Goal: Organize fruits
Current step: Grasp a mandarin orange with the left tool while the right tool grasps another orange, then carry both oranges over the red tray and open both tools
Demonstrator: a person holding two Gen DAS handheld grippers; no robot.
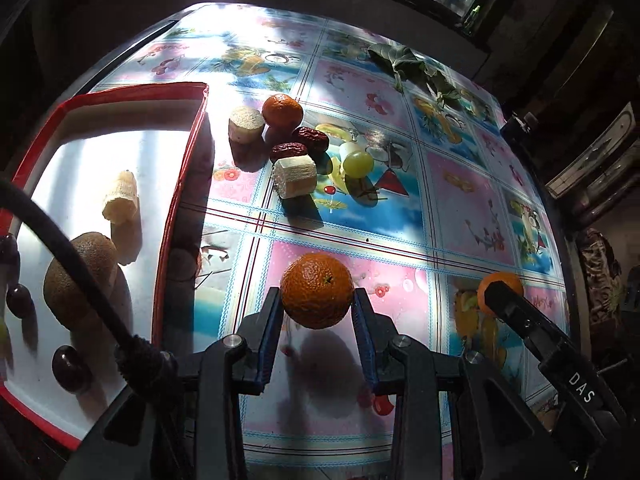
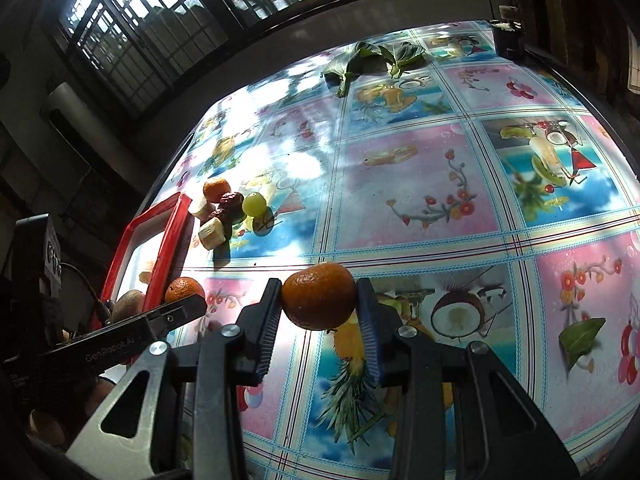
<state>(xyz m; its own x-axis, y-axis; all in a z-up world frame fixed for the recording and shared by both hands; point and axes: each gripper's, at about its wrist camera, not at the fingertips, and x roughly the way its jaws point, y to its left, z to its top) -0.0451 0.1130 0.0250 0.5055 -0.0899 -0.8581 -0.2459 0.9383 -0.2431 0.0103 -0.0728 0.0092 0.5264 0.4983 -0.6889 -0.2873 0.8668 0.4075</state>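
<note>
My left gripper is shut on a mandarin, its blue pads pressing on both sides, just right of the red-rimmed tray. My right gripper is shut on a second mandarin over the fruit-print tablecloth. Each gripper shows in the other's view: the right one's finger at right, the left one's finger at left by the tray. The tray holds a kiwi, a banana piece and dark grapes.
Beside the tray's far corner lies a loose pile: a third mandarin, two banana pieces, two red dates and a green grape. Green leaves lie at the table's far edge, under a barred window.
</note>
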